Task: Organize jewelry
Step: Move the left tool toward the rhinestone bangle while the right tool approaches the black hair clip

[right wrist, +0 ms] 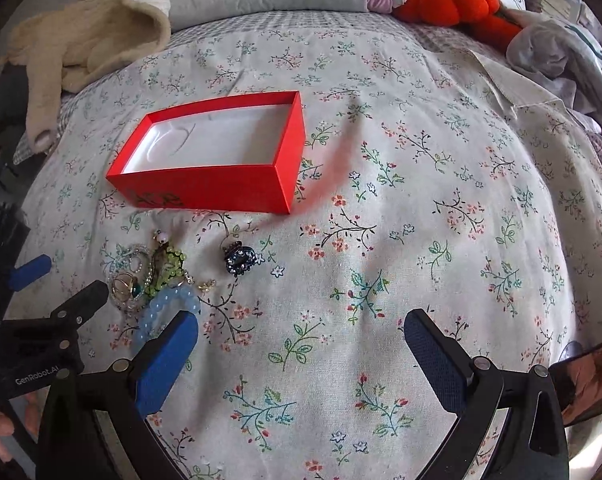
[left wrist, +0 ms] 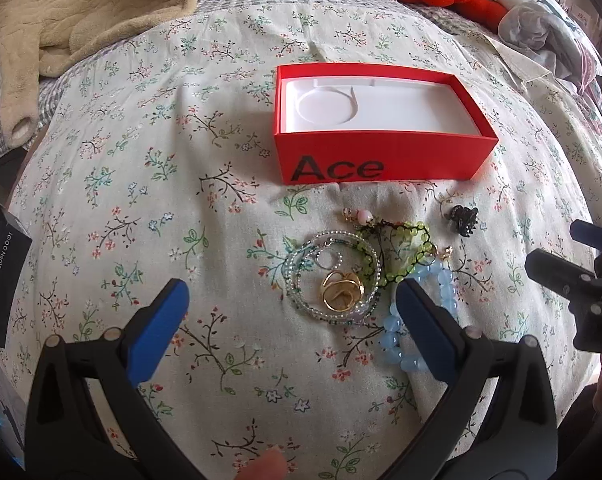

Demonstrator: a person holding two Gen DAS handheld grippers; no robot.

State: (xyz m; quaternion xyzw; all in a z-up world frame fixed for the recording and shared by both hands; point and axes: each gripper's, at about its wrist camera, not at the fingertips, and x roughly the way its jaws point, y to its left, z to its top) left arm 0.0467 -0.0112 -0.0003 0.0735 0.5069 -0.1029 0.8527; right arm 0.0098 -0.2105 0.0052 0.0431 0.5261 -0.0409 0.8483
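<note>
Lying open on floral bedspread (left wrist: pixel 181 140), red box (left wrist: pixel 381 156) holding only white insert (left wrist: pixel 401 116), both grippers' jaws apart.

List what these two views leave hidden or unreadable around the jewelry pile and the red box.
- Blue bead bracelet: left wrist view, partly behind the left gripper finger; right wrist view, its near end is behind a right gripper finger.
- Gold ring: lies on the beaded strands; how they tangle is unclear.
- Red box: right wrist view, lettering blurred.
- Hair clip: details too small.
</note>
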